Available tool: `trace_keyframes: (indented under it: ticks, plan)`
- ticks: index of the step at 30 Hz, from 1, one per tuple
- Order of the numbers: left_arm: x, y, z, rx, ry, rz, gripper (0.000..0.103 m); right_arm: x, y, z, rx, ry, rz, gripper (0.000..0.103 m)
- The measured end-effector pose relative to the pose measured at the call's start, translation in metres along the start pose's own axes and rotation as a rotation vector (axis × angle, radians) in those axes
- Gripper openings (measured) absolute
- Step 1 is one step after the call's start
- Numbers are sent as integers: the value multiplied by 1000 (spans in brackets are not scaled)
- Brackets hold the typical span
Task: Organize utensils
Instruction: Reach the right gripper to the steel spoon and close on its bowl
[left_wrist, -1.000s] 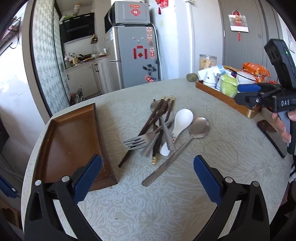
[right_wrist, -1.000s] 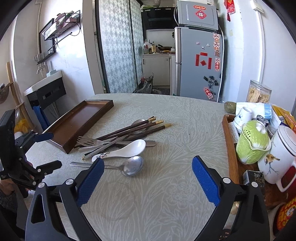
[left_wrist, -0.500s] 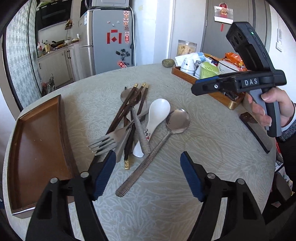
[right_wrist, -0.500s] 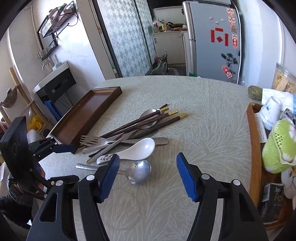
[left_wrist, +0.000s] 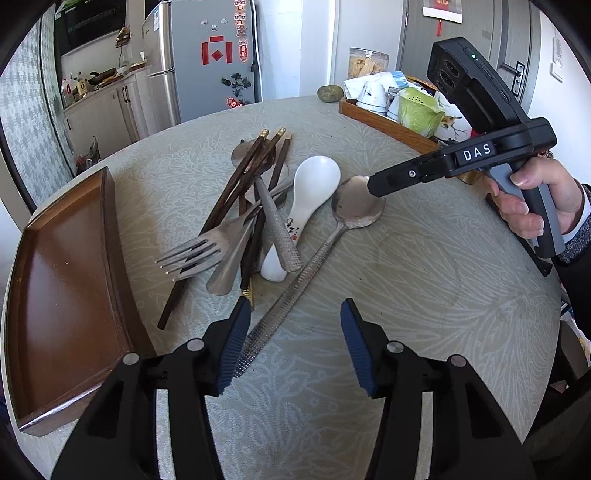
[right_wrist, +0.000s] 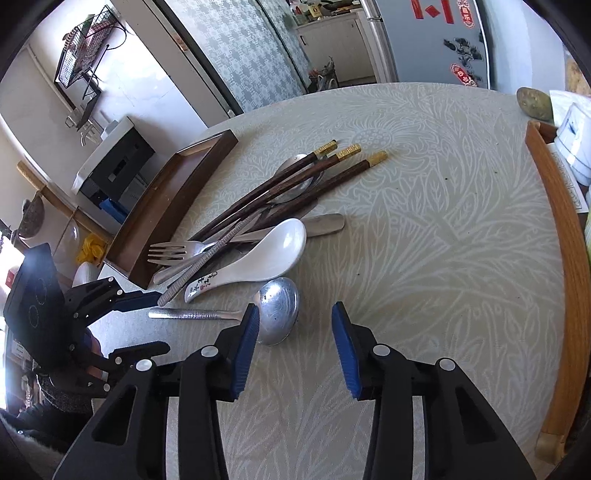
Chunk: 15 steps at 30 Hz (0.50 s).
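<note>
A long metal spoon (left_wrist: 356, 206) lies on the table at the near side of a utensil pile: a white ceramic spoon (left_wrist: 314, 184), a fork (left_wrist: 192, 254) and dark chopsticks (left_wrist: 251, 166). My left gripper (left_wrist: 293, 332) hovers over the spoon's textured handle end, its jaws closing, the handle close to the left pad with no pad pressing. My right gripper (right_wrist: 293, 328) is low over the spoon's bowl (right_wrist: 277, 310), its jaws also closing around nothing. In the left wrist view the right gripper (left_wrist: 373, 184) tips over the bowl. The left gripper (right_wrist: 147, 321) straddles the handle tip.
An empty dark brown tray (left_wrist: 62, 277) lies left of the pile at the table edge. A lighter wooden tray (left_wrist: 388, 123) with cups and a green pot stands at the far right, a stone (left_wrist: 330, 92) beside it. A person's hand (left_wrist: 532, 203) holds the right gripper.
Both grippers have sunk toward the table and narrowed their jaws. The right one has moved in over the metal spoon's bowl, the left one over its handle end.
</note>
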<state>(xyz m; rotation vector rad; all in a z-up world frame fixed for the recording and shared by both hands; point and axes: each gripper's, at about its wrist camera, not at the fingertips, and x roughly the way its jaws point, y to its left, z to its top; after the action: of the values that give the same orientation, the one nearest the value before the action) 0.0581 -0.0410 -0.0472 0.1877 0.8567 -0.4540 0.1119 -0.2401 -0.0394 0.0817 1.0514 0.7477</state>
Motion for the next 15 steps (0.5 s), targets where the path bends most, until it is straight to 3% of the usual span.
trace_keyframes:
  ticks: [4,8,15]
  plan:
    - [1,-1,-1,6,11,2,55,8,5,1,-7,7,-10,30]
    - [2,-5,-1,19,19,-1,55,13,13,1,-26,8,-25,11]
    - [2,-9,-2,32,30,7,50,-7,26,-5,-78,-14,-11,8]
